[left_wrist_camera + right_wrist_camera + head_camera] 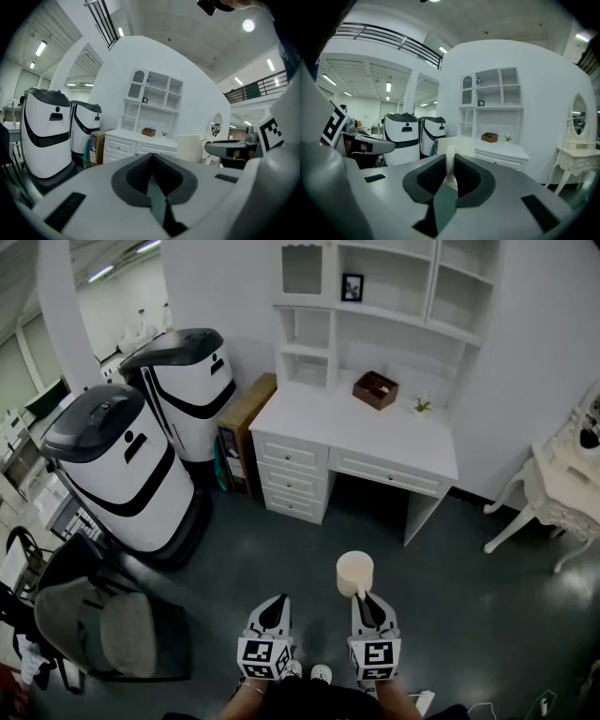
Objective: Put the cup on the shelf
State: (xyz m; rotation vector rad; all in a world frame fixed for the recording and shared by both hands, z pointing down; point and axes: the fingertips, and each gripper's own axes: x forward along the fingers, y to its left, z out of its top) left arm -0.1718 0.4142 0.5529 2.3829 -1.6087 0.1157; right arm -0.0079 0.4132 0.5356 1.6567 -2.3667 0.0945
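Cup point(354, 573) pinched by handle point(450, 165) alone in right gripper point(363, 598); left gripper point(278, 602) pressed together, empty. Cup could be swung or dropped before shelf point(384, 313) is reached.

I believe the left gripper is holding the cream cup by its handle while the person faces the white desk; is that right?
Not quite: the right gripper is holding the cream cup by its handle, as the right gripper view shows; the left gripper is shut and empty. The person does face the white desk.
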